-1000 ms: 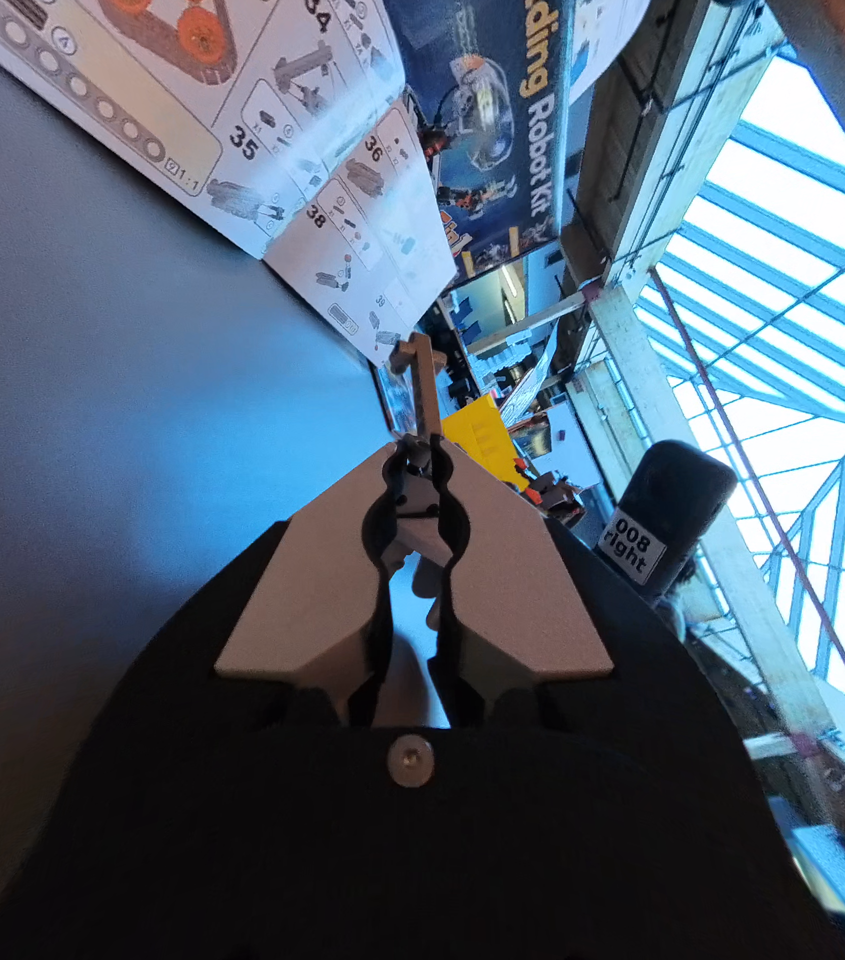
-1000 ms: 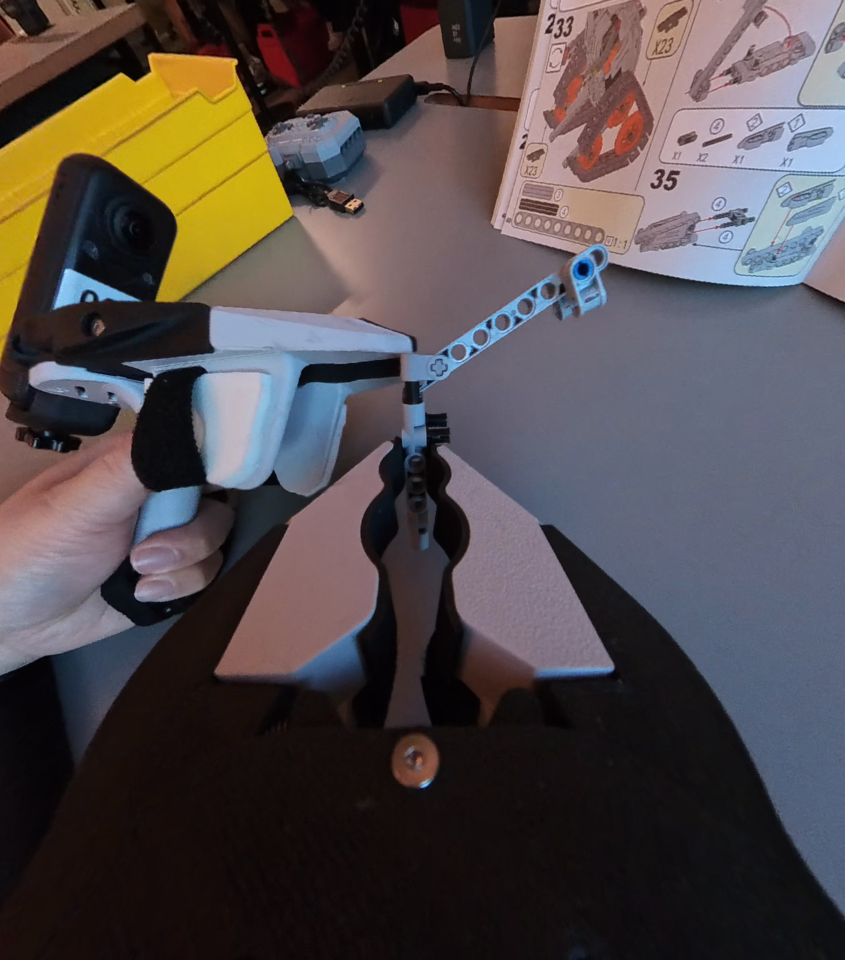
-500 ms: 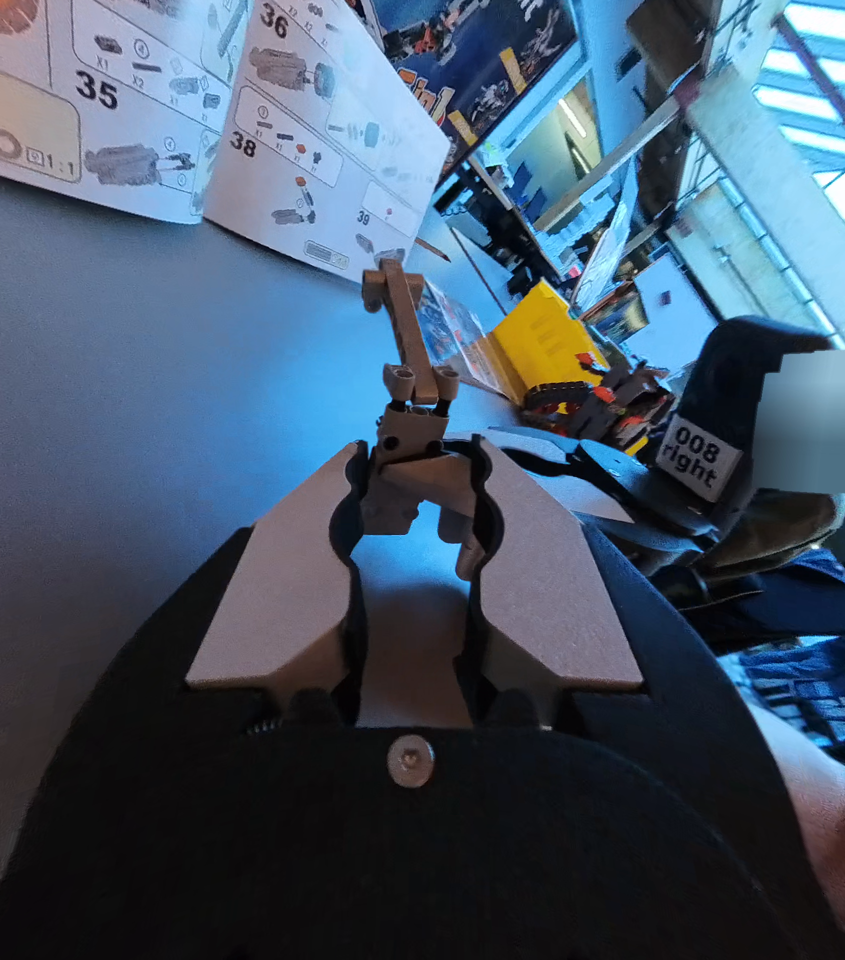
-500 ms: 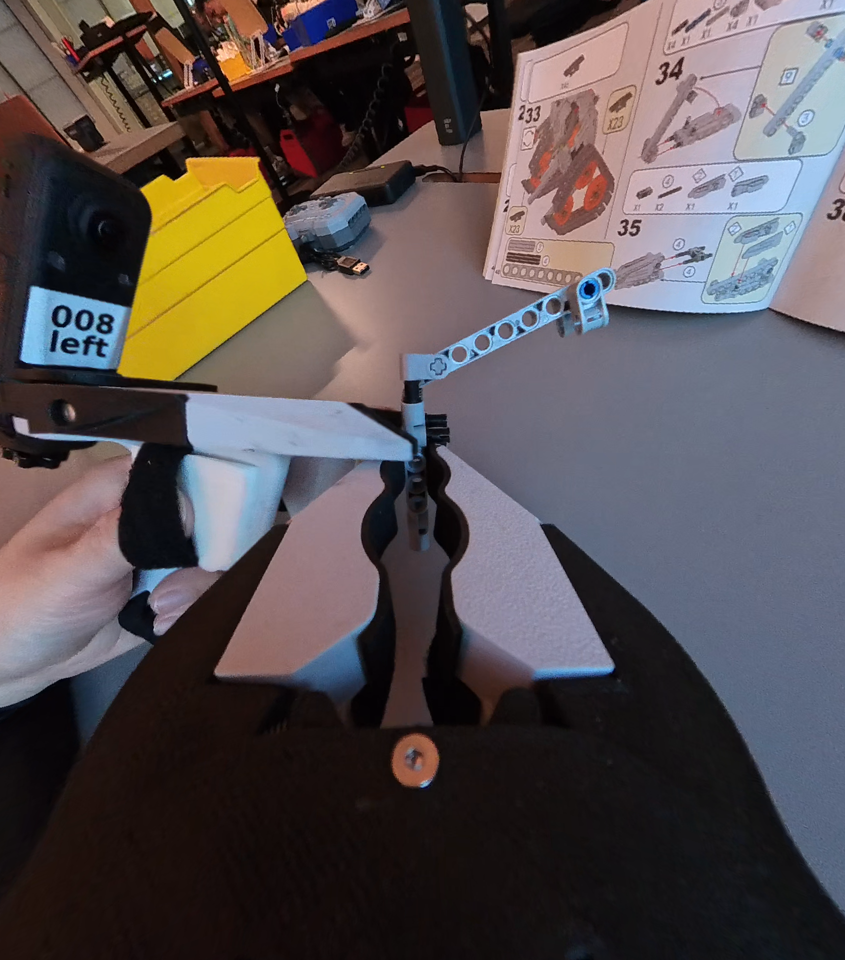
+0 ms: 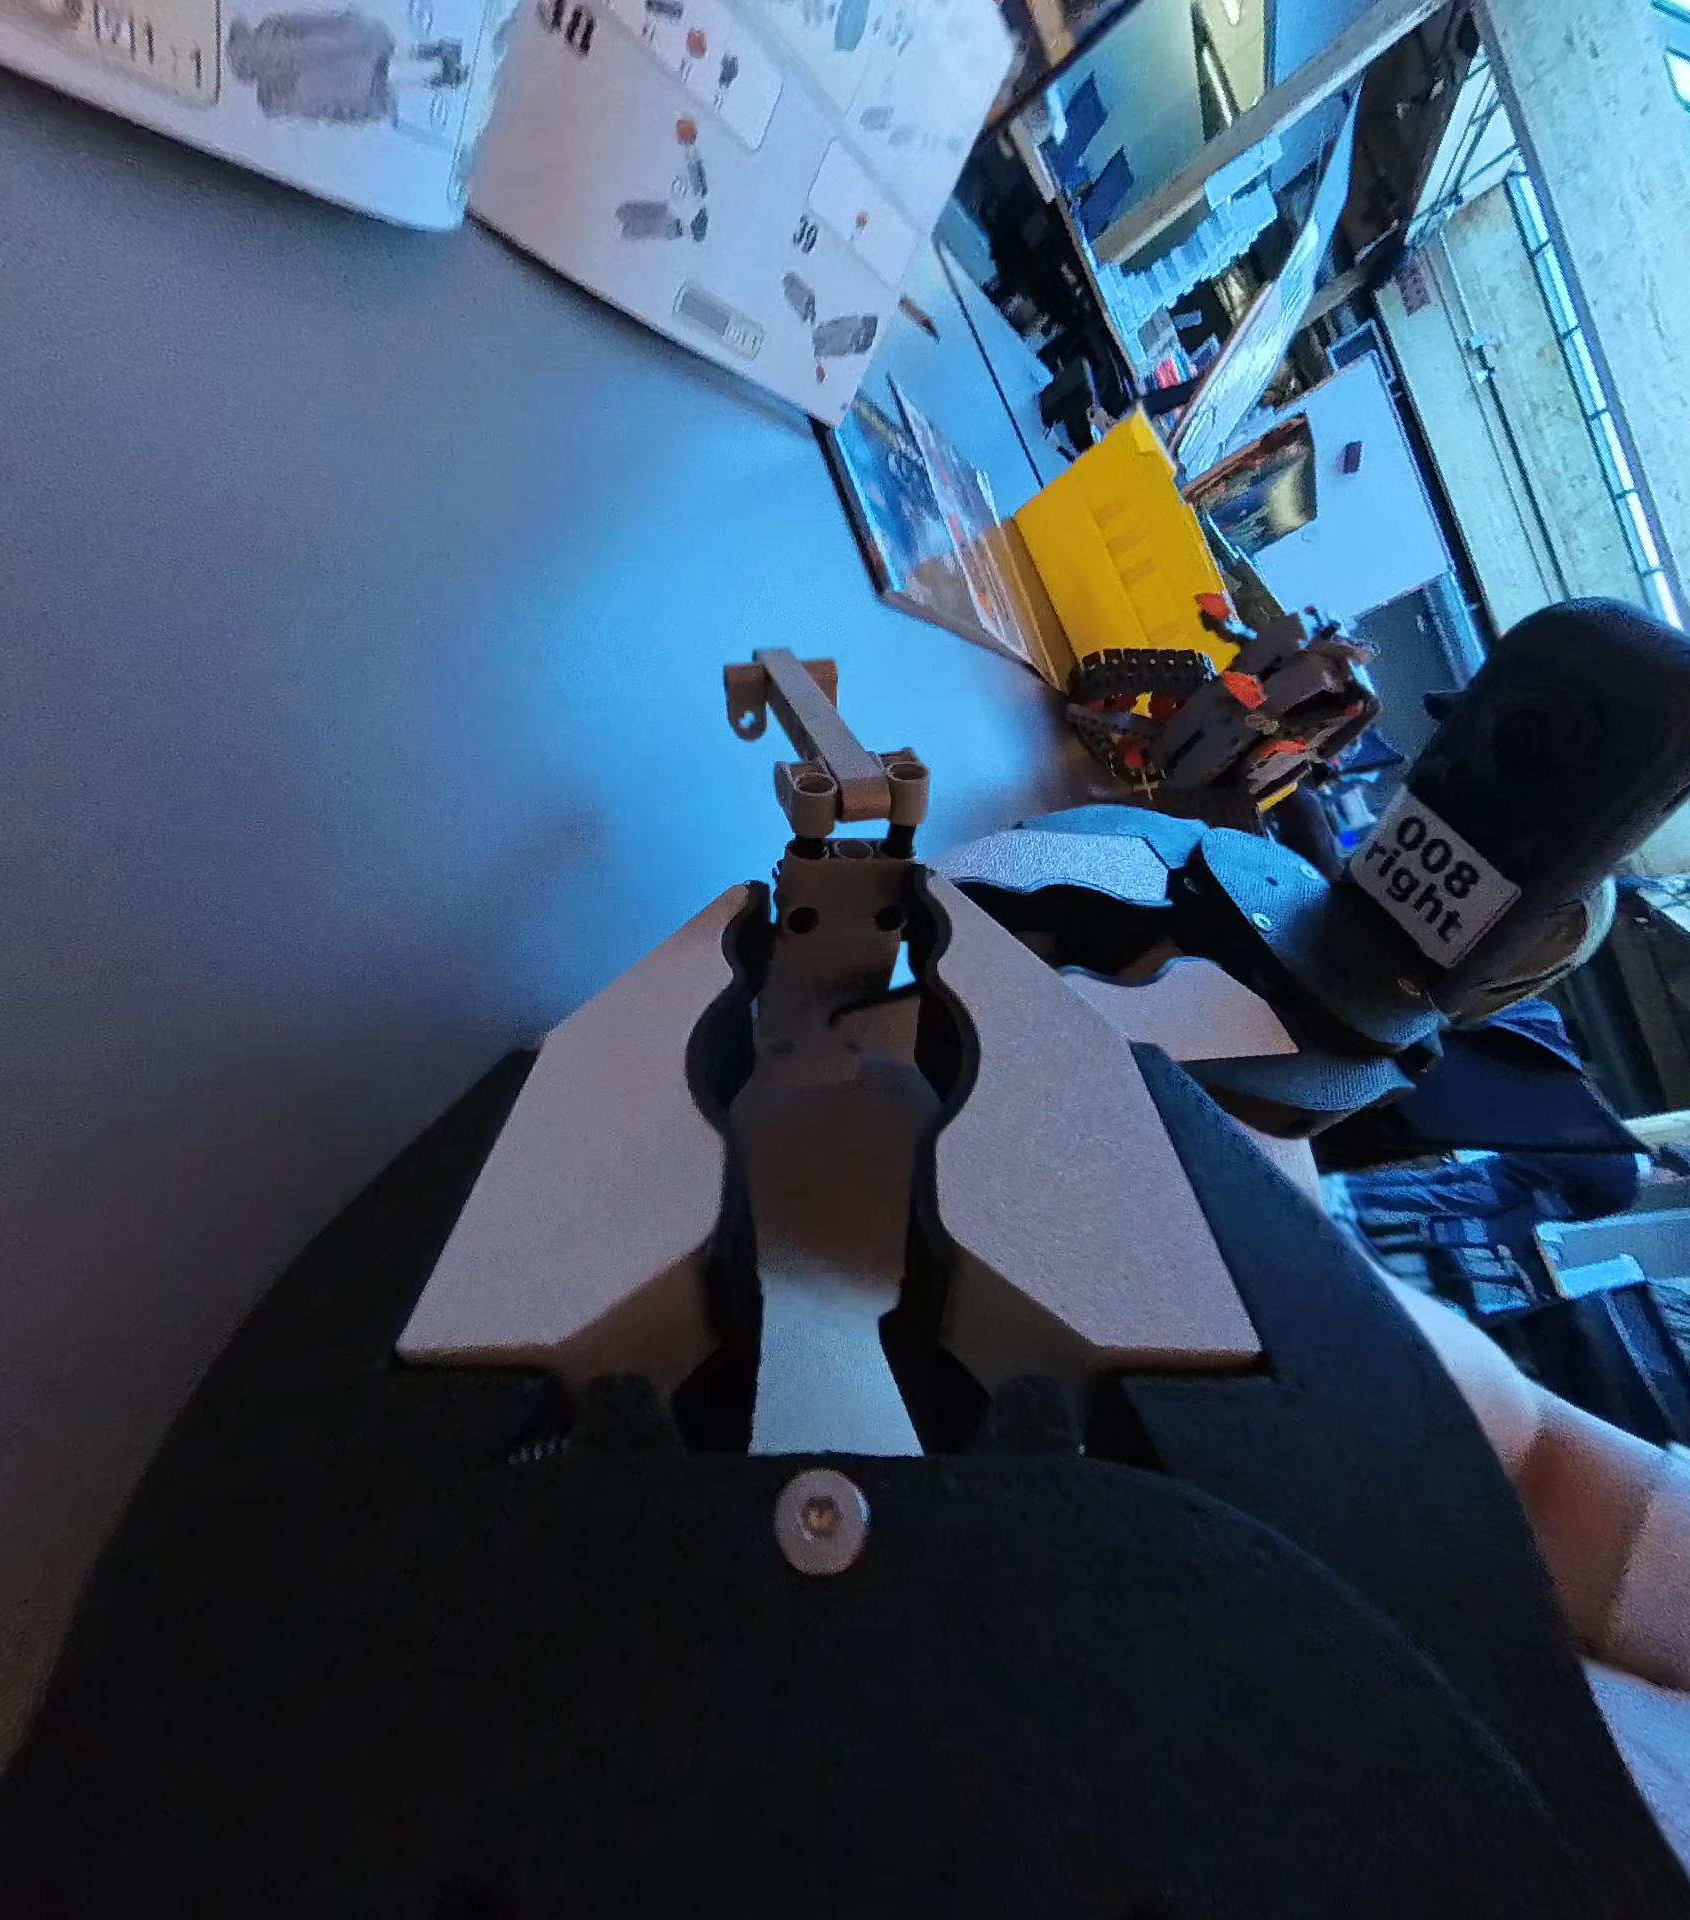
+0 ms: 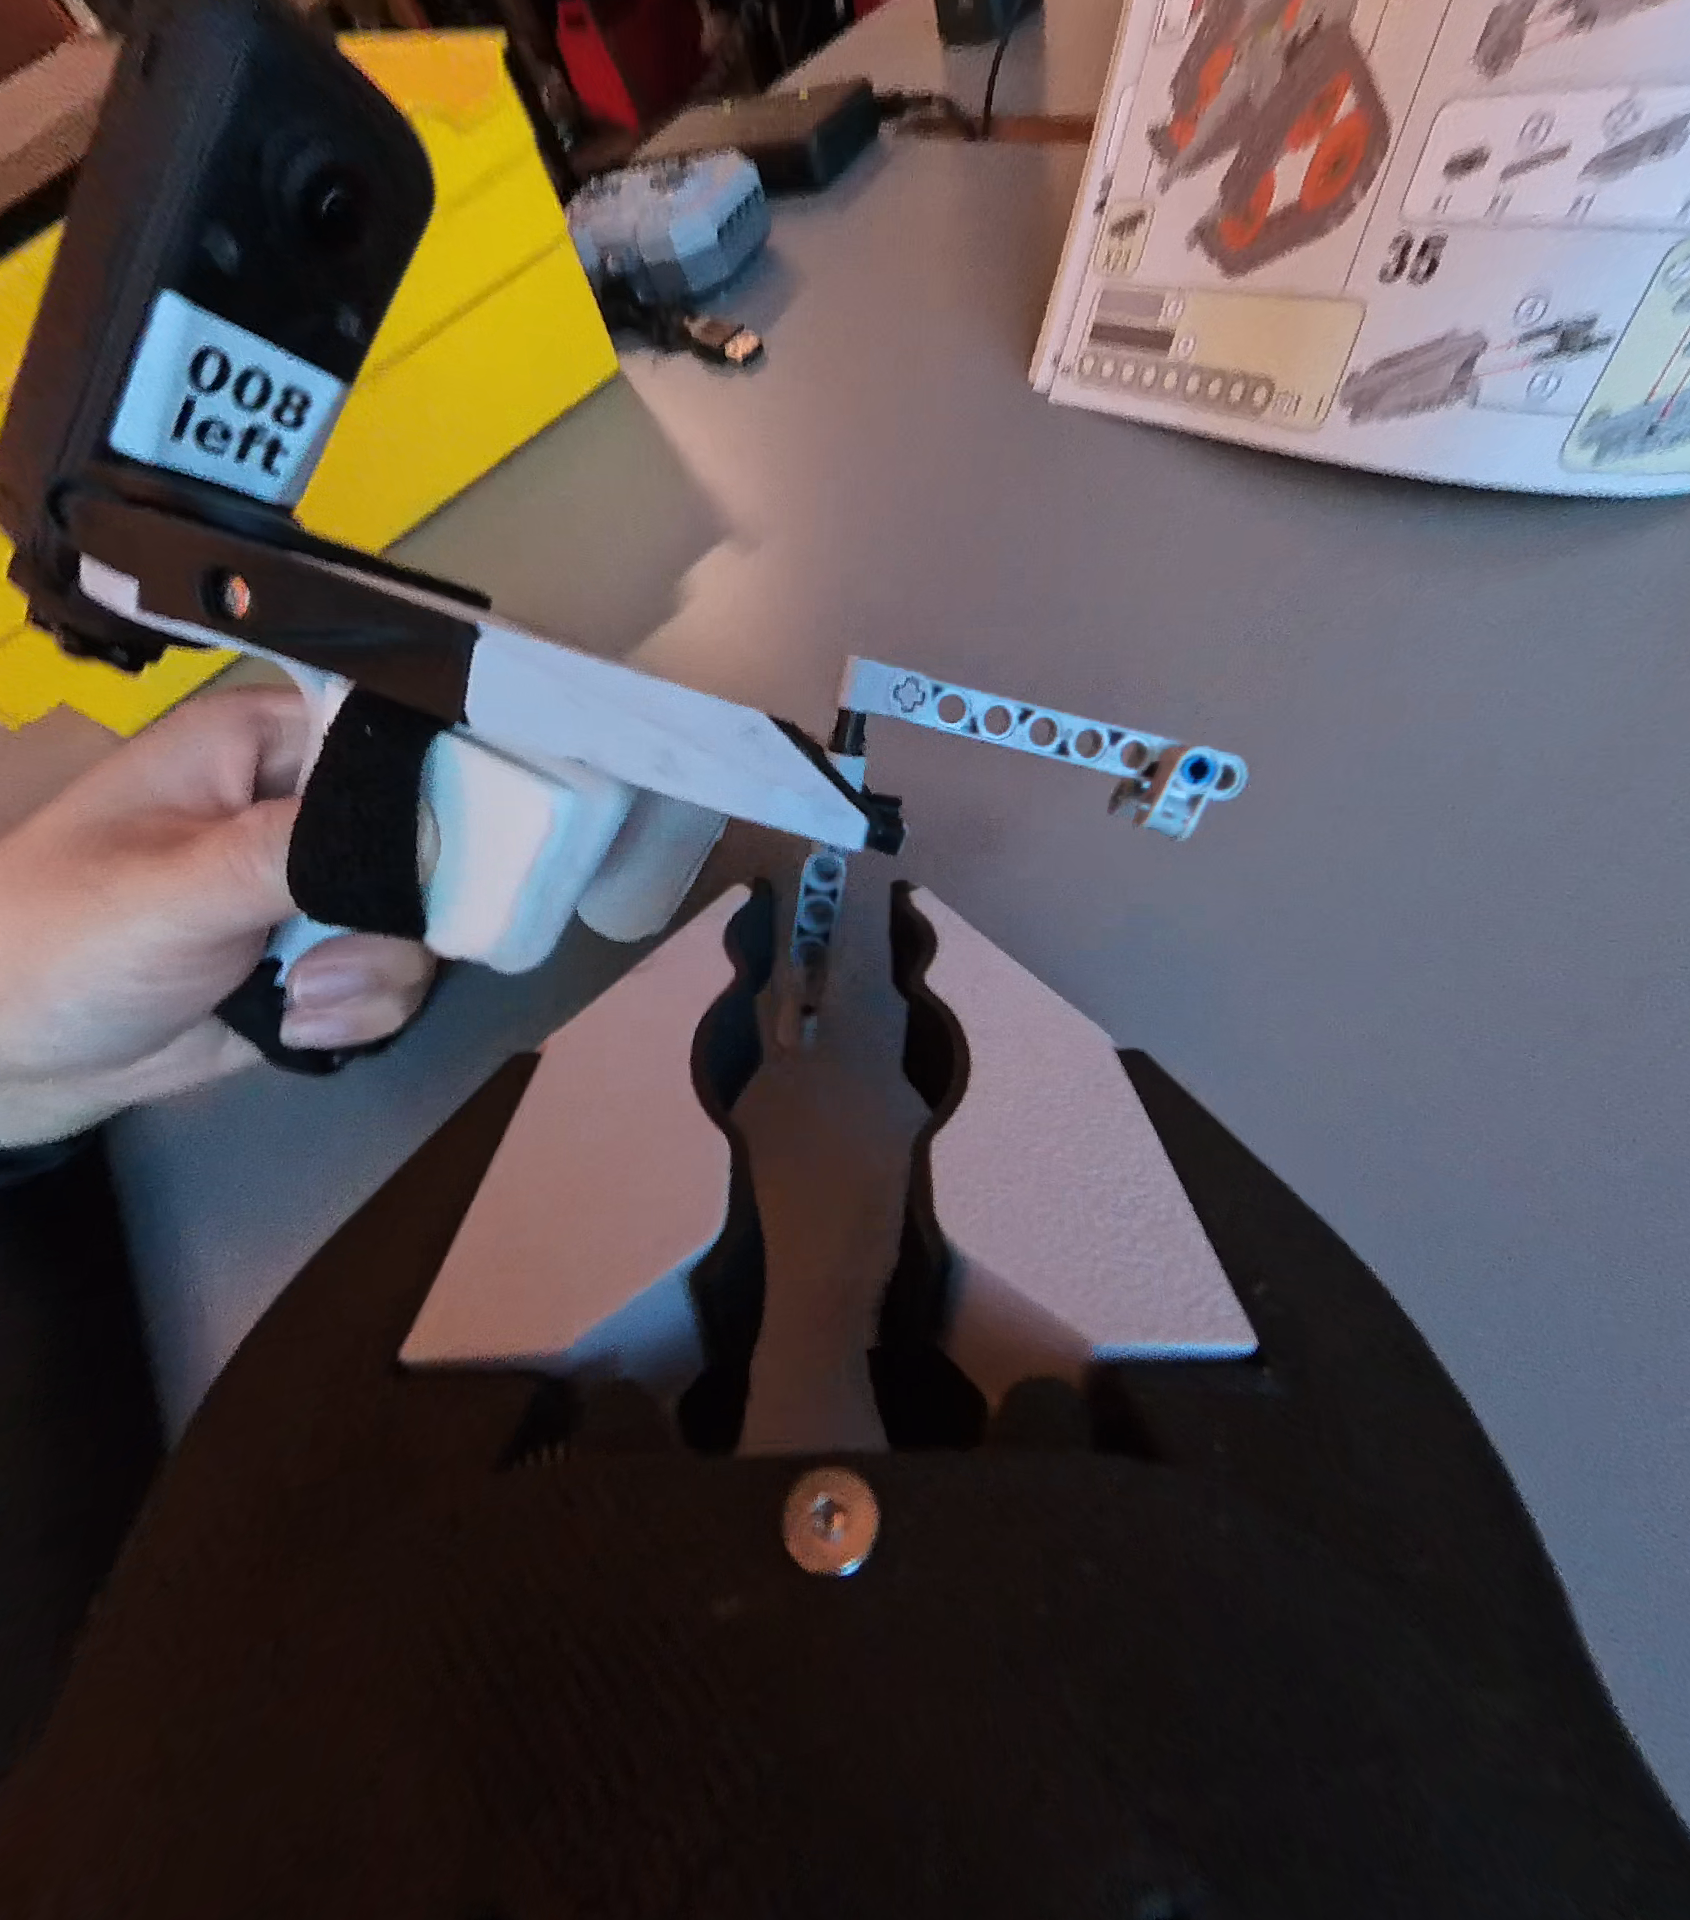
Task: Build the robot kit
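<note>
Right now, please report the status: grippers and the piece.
Left gripper shut on grey beam assembly. Right gripper open around its lower end. Both above the grey table.

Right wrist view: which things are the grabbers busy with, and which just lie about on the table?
In use:
- pale grey holed toy beam assembly, pinched by the left gripper
- right gripper, open, either side of its lower end

Lying about:
- yellow plastic bin
- open paper instruction booklet
- grey boxy control block
- black-tracked toy model
</note>
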Motion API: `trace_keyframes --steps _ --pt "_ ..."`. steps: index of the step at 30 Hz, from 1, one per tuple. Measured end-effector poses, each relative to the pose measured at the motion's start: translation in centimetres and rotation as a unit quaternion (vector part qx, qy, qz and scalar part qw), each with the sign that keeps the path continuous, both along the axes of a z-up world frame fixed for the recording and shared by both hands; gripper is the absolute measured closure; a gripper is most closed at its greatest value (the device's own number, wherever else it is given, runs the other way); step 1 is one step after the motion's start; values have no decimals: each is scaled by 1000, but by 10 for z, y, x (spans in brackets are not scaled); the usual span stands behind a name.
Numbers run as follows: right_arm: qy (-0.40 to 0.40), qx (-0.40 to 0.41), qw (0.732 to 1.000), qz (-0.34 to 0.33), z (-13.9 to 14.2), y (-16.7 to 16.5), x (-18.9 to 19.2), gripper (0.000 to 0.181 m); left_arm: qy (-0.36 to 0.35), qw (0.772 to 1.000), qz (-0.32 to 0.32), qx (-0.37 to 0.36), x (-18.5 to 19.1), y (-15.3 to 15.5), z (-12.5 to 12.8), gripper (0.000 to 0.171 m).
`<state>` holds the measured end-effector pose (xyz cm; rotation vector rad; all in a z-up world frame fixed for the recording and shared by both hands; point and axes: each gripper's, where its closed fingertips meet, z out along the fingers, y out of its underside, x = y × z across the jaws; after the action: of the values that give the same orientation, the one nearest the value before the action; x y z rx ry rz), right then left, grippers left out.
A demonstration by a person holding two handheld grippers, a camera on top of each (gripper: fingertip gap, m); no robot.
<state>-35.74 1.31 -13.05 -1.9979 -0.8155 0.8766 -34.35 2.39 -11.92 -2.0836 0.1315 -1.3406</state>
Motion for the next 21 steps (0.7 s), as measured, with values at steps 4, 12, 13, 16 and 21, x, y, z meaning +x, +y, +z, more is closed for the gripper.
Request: trace_keyframes --steps 4,12,13,16,21 --pt "-27 14 999 36 -1 -9 15 153 -21 998 -39 -50 -1 -8 -8 147" --pt "-169 258 929 203 8 -16 35 157 -75 969 -189 -137 16 -43 -10 147" --pt "-177 271 922 215 9 -17 35 159 -78 966 -202 -143 17 -46 -10 147" --pt "-164 283 914 242 17 -20 32 160 -89 952 -242 -165 20 -58 -9 147" --pt "-152 287 901 288 21 -30 26 164 -87 943 -266 -180 23 -67 -9 147"
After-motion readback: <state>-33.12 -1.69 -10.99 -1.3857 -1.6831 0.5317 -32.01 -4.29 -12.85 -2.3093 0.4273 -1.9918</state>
